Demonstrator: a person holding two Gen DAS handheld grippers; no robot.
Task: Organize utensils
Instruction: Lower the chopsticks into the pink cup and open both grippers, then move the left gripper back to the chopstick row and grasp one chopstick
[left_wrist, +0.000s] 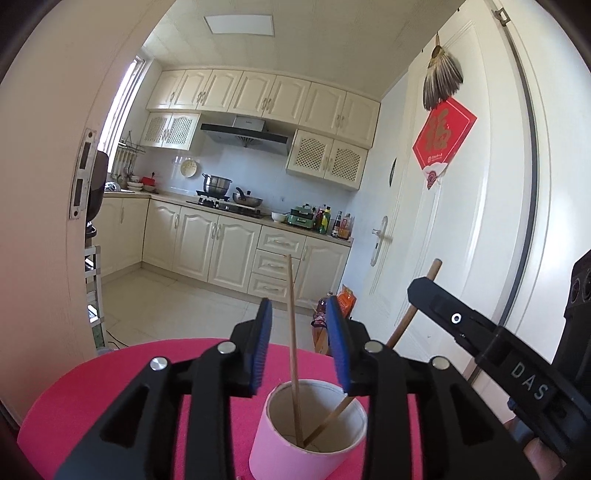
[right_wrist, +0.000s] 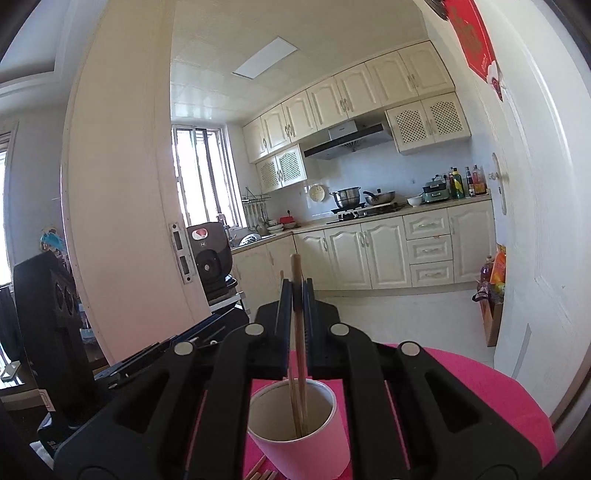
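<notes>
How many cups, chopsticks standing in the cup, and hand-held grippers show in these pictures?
Cups: 1, the pink cup
Chopsticks in the cup: 2, the thin chopstick and the thicker chopstick
Grippers: 2, the left hand-held gripper and the right hand-held gripper
Total: 5
Not counted: loose chopsticks beside the cup, cut off by the picture's edge.

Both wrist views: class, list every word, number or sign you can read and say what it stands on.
"DAS": white letters on the right gripper body, left wrist view.
"福": gold character on the red diamond poster on the door.
Small print under that character: too small.
Bottle labels on the counter: blurred.
</notes>
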